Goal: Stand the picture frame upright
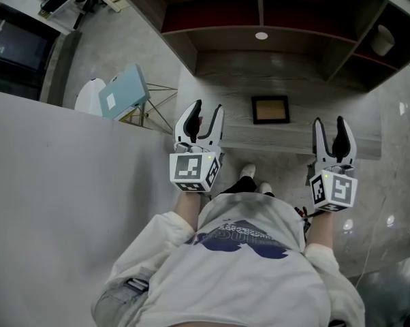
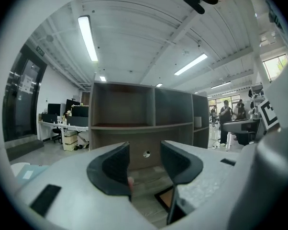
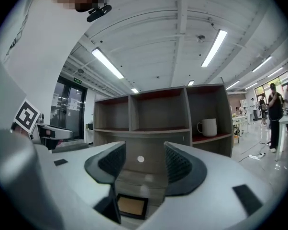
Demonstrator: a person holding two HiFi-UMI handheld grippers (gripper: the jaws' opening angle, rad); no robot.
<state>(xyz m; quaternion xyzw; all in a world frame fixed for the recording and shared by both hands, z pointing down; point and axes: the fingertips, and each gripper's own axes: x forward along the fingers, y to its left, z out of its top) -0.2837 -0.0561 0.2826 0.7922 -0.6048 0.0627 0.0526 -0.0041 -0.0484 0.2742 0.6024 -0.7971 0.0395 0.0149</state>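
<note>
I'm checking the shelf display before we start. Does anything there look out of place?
Yes: the picture frame lies flat, face up, on the wooden ledge instead of standing. The mug stands upright. The left gripper and right gripper hang clear of the frame, jaws open, empty.

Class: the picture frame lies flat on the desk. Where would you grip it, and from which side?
Probably its near edge, from the front: the picture frame lies flat on the desk, so only its thin rim offers the fingers a hold, and that edge faces the open right gripper.
</note>
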